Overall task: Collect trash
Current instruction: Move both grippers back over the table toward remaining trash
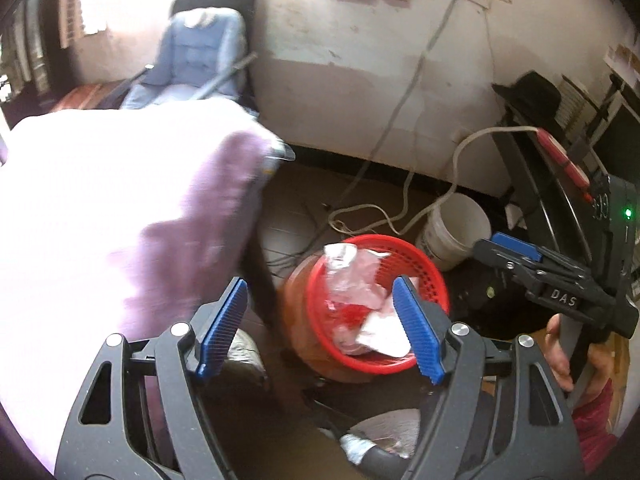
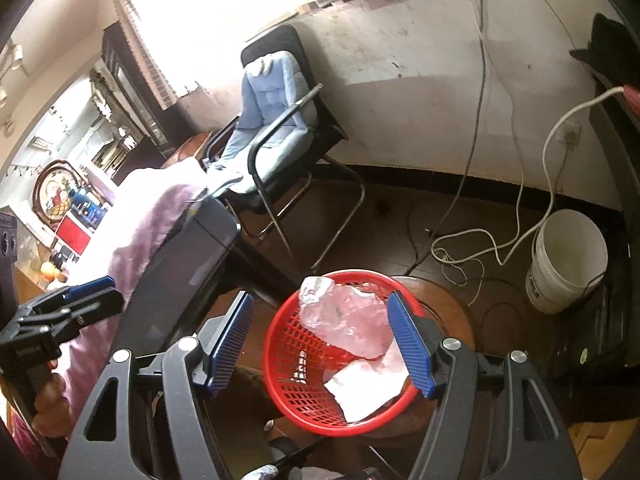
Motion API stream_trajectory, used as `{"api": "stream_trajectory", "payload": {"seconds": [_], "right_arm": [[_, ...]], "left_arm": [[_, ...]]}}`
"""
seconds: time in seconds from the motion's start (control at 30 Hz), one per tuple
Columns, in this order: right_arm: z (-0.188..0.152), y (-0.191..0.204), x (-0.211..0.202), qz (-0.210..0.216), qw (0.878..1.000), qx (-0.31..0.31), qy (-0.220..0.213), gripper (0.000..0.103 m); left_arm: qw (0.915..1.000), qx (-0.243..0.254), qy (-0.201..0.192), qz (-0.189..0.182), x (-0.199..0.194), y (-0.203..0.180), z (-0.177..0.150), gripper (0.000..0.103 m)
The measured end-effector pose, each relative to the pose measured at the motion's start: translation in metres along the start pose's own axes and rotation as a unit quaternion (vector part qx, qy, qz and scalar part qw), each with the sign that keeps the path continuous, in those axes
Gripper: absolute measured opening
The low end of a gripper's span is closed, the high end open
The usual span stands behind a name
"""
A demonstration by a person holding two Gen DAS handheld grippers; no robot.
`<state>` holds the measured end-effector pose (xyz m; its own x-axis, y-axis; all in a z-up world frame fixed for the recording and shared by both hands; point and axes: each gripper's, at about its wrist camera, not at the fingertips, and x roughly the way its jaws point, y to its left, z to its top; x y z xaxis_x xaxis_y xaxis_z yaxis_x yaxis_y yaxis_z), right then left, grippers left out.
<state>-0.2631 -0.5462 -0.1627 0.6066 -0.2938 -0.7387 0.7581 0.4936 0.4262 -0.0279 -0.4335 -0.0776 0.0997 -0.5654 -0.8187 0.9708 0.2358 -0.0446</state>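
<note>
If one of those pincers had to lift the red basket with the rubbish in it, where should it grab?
Probably the rim of the red basket, on the near-left side. There the thin lip and slotted wall are bare, while the crumpled plastic and paper pile against the far-right side. Come from above with one jaw inside and one outside. The right tool is open above it.

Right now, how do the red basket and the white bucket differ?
The red basket is shallow, perforated and holds crumpled plastic and paper; the white bucket is taller, solid-walled and looks empty. The basket sits on a round wooden stand, the bucket on the floor by the wall. Both are round and open-topped.
</note>
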Motion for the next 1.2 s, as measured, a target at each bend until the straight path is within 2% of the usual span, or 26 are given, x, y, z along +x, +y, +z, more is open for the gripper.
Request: {"api": "stream_trajectory", "payload": {"seconds": [0.13, 0.33, 0.6, 0.83, 0.9, 1.03, 1.2], "right_arm": [[0.001, 0.021, -0.008, 0.011, 1.000, -0.021, -0.004, 0.069], [-0.001, 0.060, -0.024, 0.024, 0.998, -0.060, -0.016, 0.076], [-0.014, 0.128, -0.047, 0.056, 0.991, -0.116, -0.024, 0.082], [-0.031, 0.189, -0.059, 0.078, 0.983, -0.165, -0.024, 0.086], [-0.034, 0.204, -0.060, 0.088, 0.981, -0.173, -0.022, 0.091], [-0.039, 0.240, -0.059, 0.113, 0.975, -0.192, -0.015, 0.095], [-0.047, 0.291, -0.045, 0.135, 0.965, -0.226, 0.005, 0.096]], "left_arm": [[0.9991, -0.018, -0.026, 0.029, -0.031, 0.027, -0.007, 0.078], [0.9928, -0.059, -0.073, 0.075, -0.085, 0.074, -0.025, 0.086], [0.9765, -0.127, -0.119, 0.128, -0.153, 0.140, -0.063, 0.093], [0.9560, -0.175, -0.139, 0.189, -0.206, 0.198, -0.112, 0.095], [0.9490, -0.194, -0.144, 0.203, -0.221, 0.219, -0.125, 0.096], [0.9331, -0.233, -0.148, 0.231, -0.247, 0.258, -0.154, 0.096], [0.9090, -0.282, -0.140, 0.273, -0.270, 0.310, -0.190, 0.096]]}}
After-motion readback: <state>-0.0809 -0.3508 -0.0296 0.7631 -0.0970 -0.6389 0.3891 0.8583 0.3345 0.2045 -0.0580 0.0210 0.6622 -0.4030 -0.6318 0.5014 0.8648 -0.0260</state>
